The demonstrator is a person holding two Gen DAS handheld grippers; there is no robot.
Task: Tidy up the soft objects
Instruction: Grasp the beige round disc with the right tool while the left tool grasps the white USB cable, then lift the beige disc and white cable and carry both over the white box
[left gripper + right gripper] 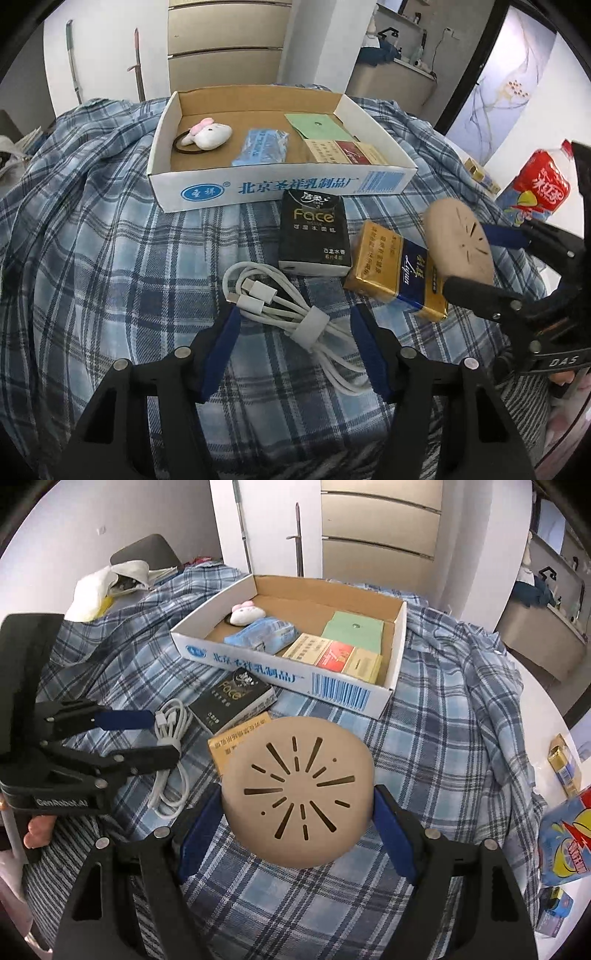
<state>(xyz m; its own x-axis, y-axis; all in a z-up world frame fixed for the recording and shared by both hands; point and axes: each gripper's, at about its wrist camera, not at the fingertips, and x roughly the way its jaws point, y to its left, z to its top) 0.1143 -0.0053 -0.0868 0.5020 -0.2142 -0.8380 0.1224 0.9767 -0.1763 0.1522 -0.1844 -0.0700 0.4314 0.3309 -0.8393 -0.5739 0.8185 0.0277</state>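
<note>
Tan round pad (299, 794) is pinched by right gripper (297, 812); left gripper (293, 314) is spread around white cable (295, 314). Pad could be squeezed out before box (332, 692).

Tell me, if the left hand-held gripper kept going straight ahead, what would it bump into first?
Probably the coiled white cable, which already lies between the open fingers of the left hand-held gripper. Beyond it sits the black tissue pack, then the cardboard box. Depth is hard to judge.
</note>
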